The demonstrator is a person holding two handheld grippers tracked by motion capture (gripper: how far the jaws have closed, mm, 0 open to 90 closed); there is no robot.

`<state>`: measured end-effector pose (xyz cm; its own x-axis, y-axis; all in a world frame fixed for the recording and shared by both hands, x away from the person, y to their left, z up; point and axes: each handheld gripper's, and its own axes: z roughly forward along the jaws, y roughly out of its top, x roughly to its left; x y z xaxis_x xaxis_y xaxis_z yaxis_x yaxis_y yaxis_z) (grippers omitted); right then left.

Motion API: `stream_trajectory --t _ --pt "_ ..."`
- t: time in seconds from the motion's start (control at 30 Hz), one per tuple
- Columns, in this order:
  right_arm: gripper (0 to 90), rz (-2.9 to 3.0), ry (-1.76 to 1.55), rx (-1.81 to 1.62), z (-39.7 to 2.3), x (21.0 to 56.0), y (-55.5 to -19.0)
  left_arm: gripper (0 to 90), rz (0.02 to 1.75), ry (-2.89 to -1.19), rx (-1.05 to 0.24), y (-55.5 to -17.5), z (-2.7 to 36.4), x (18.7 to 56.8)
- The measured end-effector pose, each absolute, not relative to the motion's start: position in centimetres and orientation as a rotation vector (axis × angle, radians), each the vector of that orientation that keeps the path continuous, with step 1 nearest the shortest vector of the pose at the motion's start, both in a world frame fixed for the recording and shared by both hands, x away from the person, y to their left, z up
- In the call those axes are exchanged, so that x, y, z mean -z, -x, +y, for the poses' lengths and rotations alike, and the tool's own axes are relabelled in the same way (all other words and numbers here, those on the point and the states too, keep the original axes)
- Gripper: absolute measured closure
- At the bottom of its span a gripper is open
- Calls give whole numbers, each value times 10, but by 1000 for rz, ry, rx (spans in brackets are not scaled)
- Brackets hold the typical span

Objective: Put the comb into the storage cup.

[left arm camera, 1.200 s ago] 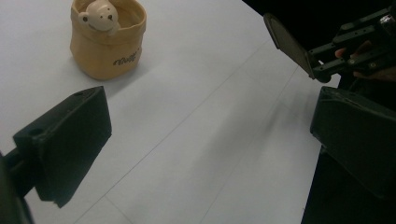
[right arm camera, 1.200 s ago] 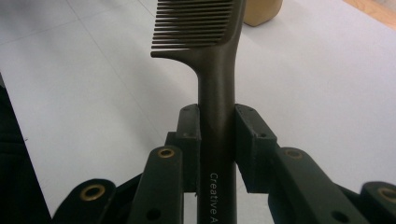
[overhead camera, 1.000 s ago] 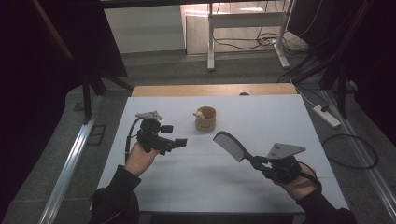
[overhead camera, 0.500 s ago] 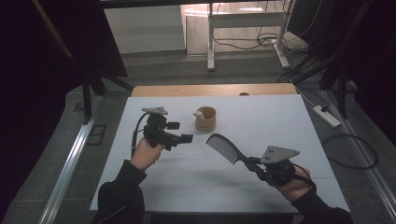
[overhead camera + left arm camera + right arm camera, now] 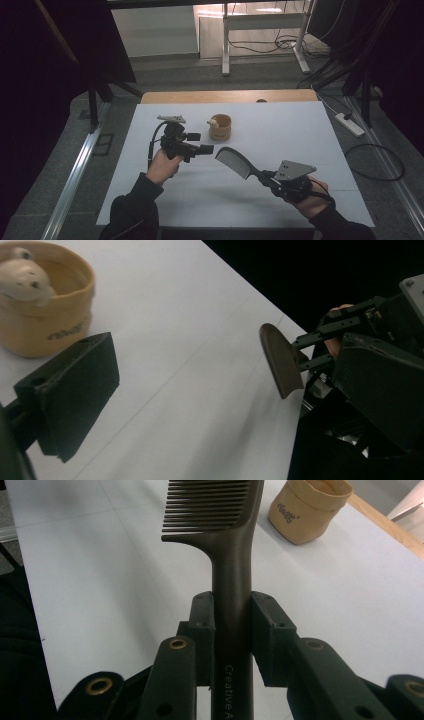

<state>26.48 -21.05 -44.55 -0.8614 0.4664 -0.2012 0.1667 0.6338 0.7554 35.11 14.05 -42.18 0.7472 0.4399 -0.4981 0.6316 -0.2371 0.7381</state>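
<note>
My right gripper (image 5: pixel 267 177) sits near right on the table (image 5: pixel 300 135), above the white top. Its jaws pinch the comb (image 5: pixel 235 162) by the handle; the right gripper view shows both pads tight on the dark shaft, printed lettering running down it. The comb sticks out up and left from the gripper, head toward table centre, teeth on the near-left side. The comb is off the table, held in the air, tilted.

My left gripper (image 5: pixel 202 148) is left of centre, a bit farther out than the right one, held in my left hand (image 5: pixel 162 165), pointing right toward the comb head. Its jaws are spread with nothing between them. In the left gripper view one black pad (image 5: pixel 75 390) shows at left, and the comb tip (image 5: pixel 280 360) hangs well right of it, not touching. The comb head is just beside the left gripper's jaw tips in the high view, with a small gap.

Farther out, the cup (image 5: pixel 220 127) stands upright on the table beyond the left gripper, a small white figure (image 5: pixel 22 280) on its rim. It is apart from both grippers.
</note>
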Motion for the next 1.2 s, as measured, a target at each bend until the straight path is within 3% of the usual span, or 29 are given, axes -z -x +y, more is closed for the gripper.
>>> stream_trajectory --t 1.2 --pt "724 2449 -379 -1130 -195 444 -252 0 743 -1880 423 -348 113 427"
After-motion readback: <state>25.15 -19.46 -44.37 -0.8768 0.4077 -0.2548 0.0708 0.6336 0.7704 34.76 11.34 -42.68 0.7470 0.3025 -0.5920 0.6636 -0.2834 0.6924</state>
